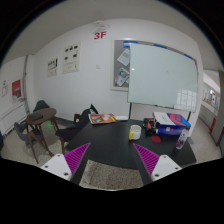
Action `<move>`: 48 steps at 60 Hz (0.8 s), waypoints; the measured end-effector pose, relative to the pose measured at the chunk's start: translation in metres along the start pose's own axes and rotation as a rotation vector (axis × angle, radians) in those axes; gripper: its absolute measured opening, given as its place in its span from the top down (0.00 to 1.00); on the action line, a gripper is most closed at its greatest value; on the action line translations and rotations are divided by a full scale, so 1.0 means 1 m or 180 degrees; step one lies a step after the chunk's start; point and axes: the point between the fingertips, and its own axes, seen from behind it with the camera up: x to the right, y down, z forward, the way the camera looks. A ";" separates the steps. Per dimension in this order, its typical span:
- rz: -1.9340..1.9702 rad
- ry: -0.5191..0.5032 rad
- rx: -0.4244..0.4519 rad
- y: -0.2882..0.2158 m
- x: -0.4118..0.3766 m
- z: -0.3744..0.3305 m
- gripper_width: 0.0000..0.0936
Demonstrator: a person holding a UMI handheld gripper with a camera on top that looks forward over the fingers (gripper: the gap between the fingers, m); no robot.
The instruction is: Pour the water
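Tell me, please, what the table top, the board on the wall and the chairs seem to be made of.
The table looks like a dark, smooth laminate or painted board, with a dull sheen. The board seems a glossy whiteboard, pale and reflecting light, in a thin grey frame that may be metal. The chairs look dark, perhaps plastic or fabric; too small to tell. The gripper is open, holding nothing.

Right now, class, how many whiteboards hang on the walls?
1: the whiteboard hangs on the back wall beyond the table, right of the red "3F" sign. Others may be hidden.
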 end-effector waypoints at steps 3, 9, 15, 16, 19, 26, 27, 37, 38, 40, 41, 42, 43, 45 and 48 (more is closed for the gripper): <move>0.0038 0.0043 -0.0044 0.006 0.007 0.000 0.10; 0.0139 0.0131 -0.0164 0.032 0.043 0.005 0.10; 0.0242 0.0291 -0.0334 0.068 0.094 0.019 0.10; 0.0258 0.0318 -0.0358 0.074 0.104 0.022 0.10; 0.0305 0.0409 -0.0430 0.096 0.134 0.031 0.10; 0.0372 0.0626 -0.0538 0.137 0.220 0.055 0.10; 0.0377 0.0667 -0.0547 0.142 0.234 0.060 0.10; 0.0375 0.1068 -0.0489 0.162 0.376 0.117 0.10; 0.0382 0.1093 -0.0464 0.161 0.389 0.124 0.10; 0.0397 0.1146 -0.0421 0.160 0.414 0.138 0.10; 0.0405 0.1172 -0.0402 0.159 0.427 0.145 0.10; 0.0414 0.1192 -0.0380 0.157 0.438 0.153 0.10; 0.0424 0.1209 -0.0356 0.156 0.449 0.160 0.10; 0.0446 0.1244 -0.0308 0.152 0.470 0.175 0.10; 0.0478 0.1272 -0.0252 0.146 0.498 0.196 0.10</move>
